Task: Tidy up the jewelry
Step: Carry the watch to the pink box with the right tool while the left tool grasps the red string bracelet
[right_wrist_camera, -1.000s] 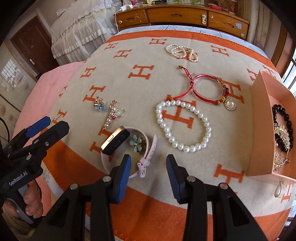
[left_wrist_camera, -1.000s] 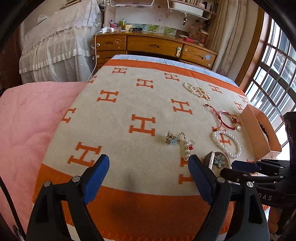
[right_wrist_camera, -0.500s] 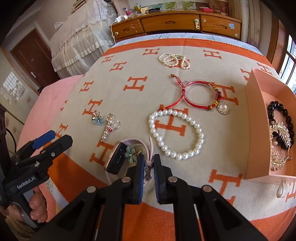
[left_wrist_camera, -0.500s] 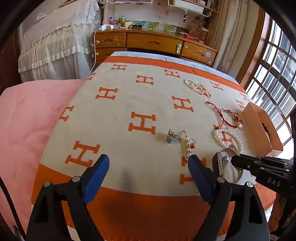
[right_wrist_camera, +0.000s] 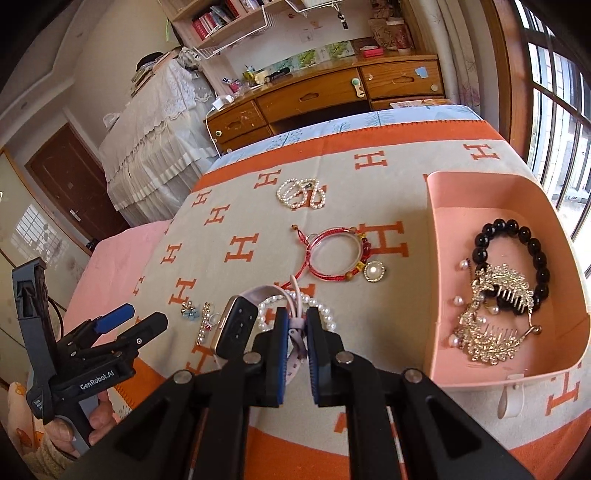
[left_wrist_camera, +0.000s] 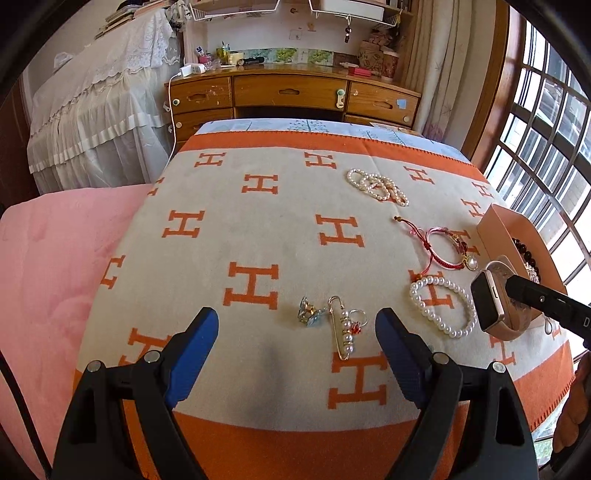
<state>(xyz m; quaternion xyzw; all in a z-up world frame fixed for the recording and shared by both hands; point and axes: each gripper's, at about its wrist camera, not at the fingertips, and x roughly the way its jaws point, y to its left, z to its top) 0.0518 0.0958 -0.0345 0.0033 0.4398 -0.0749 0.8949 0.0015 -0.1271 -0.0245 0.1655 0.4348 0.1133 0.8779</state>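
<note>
Daylight enters through the window (left_wrist_camera: 546, 122) at right, overexposing its panes. Both views are sharp, with strong fisheye curvature and dark vignetted corners.

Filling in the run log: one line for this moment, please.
right tongs: shut on watch strap, lifted | left tongs: open, empty | pink box: open

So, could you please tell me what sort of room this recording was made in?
Most likely a home bedroom: the jewelry lies on a blanket spread over a bed, a wooden dresser cluttered with small items stands behind it, and a bookshelf hangs on the wall.
</note>
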